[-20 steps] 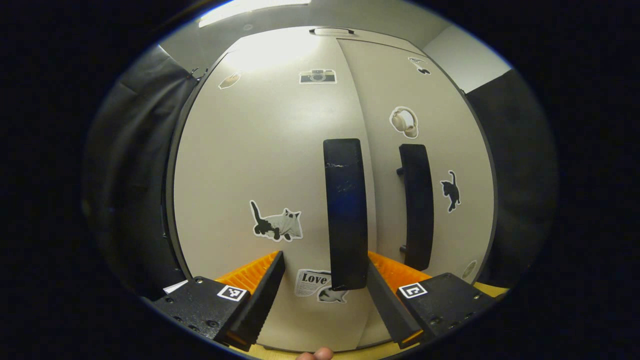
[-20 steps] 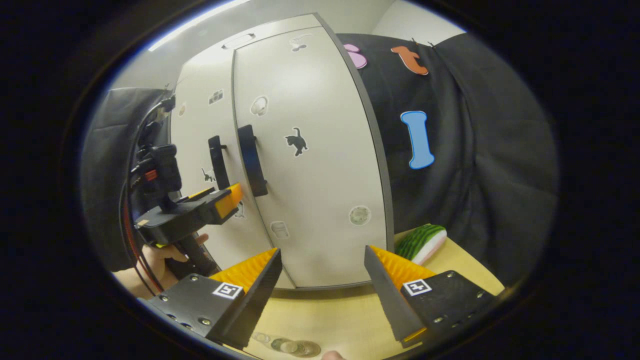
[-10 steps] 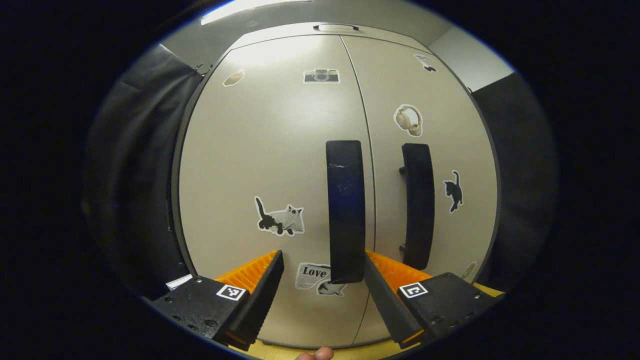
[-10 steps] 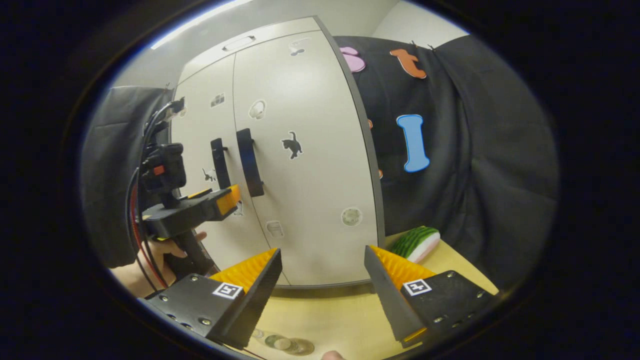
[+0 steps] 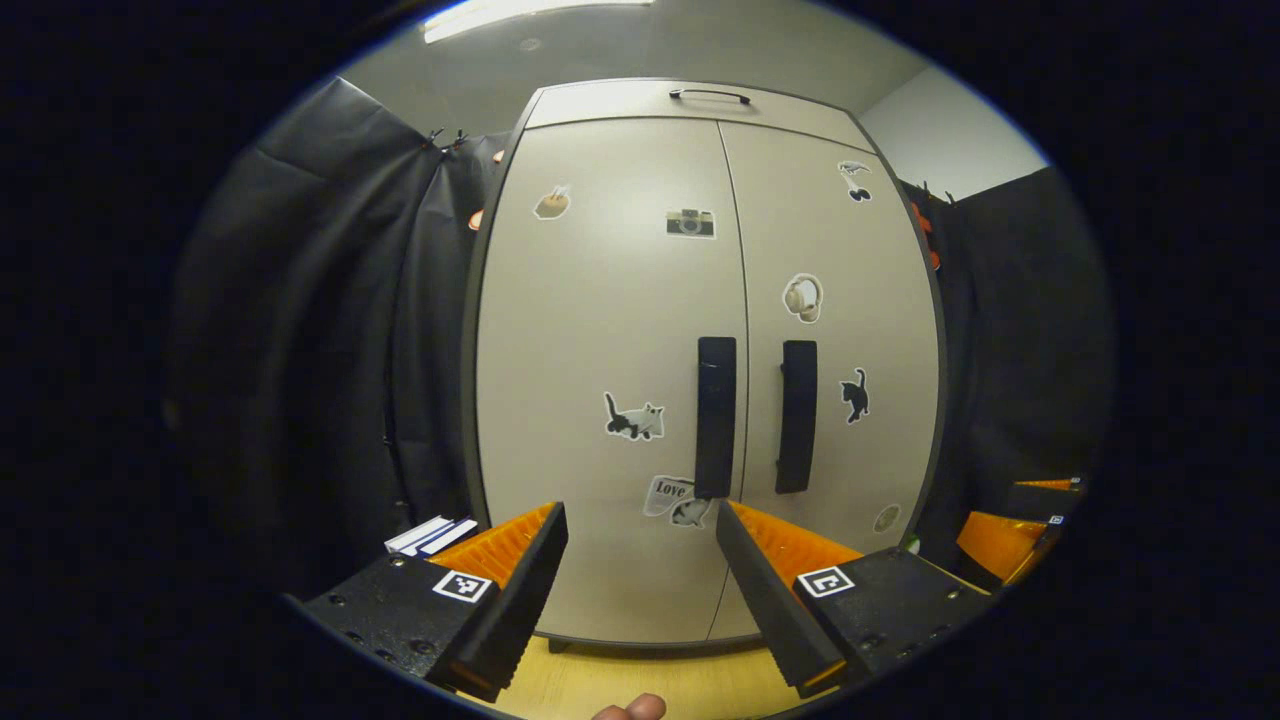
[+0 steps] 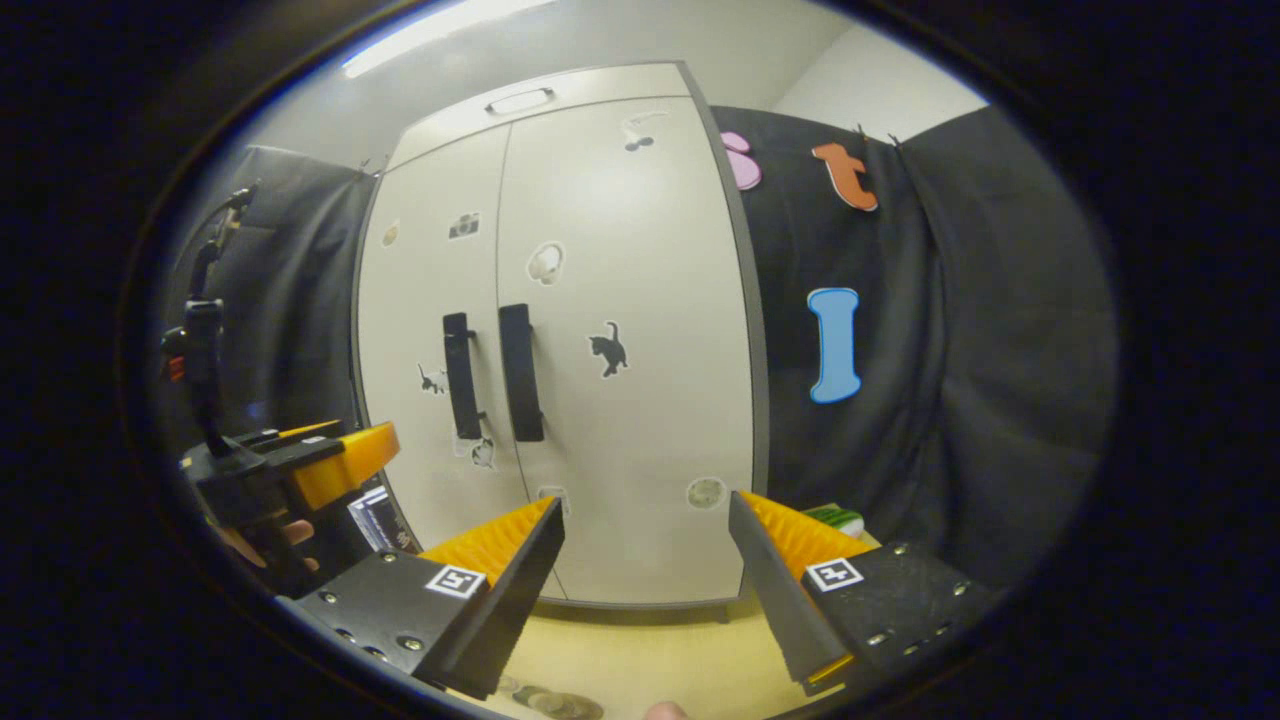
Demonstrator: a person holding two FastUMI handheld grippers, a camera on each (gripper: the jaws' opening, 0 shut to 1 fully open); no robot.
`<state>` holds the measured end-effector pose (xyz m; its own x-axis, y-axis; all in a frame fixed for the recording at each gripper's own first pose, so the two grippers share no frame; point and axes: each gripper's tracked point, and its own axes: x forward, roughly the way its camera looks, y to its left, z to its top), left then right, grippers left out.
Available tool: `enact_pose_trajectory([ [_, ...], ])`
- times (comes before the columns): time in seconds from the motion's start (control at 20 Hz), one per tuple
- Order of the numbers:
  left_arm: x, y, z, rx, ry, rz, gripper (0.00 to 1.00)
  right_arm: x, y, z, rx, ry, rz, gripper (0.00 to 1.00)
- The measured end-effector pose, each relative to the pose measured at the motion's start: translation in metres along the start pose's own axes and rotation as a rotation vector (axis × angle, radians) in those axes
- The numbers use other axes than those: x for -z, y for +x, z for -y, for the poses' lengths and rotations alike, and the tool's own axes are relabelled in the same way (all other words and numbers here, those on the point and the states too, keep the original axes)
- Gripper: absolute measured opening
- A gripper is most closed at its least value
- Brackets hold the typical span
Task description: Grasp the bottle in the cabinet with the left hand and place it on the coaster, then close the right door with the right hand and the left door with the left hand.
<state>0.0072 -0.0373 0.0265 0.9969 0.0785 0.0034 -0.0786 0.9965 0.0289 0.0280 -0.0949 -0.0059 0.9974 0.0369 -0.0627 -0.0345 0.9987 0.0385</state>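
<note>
**Both doors shut, both tools backing away**

Pulled back from the cabinet, that's the change: a moment ago the left door's handle [image 5: 716, 415] sat right between the left tool's fingers, and now the whole cabinet [image 5: 600, 300] stands farther off, well apart from it. Left door [image 5: 610, 330] and right door [image 5: 835, 330] meet flush along the centre seam, handles side by side. The bottle is somewhere I cannot pick out; a clear round thing lies at the bottom edge of the right gripper view, too cut off to name.

The left tool [image 5: 640, 560] hangs with jaws wide and nothing in them. The right tool [image 6: 645, 560] is likewise spread wide and empty, over the wooden tabletop [image 6: 650, 660], with the left tool off to its side [image 6: 345, 465] near some stacked books [image 6: 372, 515].

By my reading the closing is done. To finish cleanly: withdraw straight back, keep clear of the handles, and avoid brushing either door open again.
</note>
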Motion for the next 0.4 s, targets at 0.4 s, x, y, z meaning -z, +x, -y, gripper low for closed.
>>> enact_pose_trajectory([
  [0.4,0.004,-0.048,-0.032,-0.063,0.005,-0.006,0.93,-0.014,-0.006,-0.034,-0.007,-0.032,0.062,1.00],
])
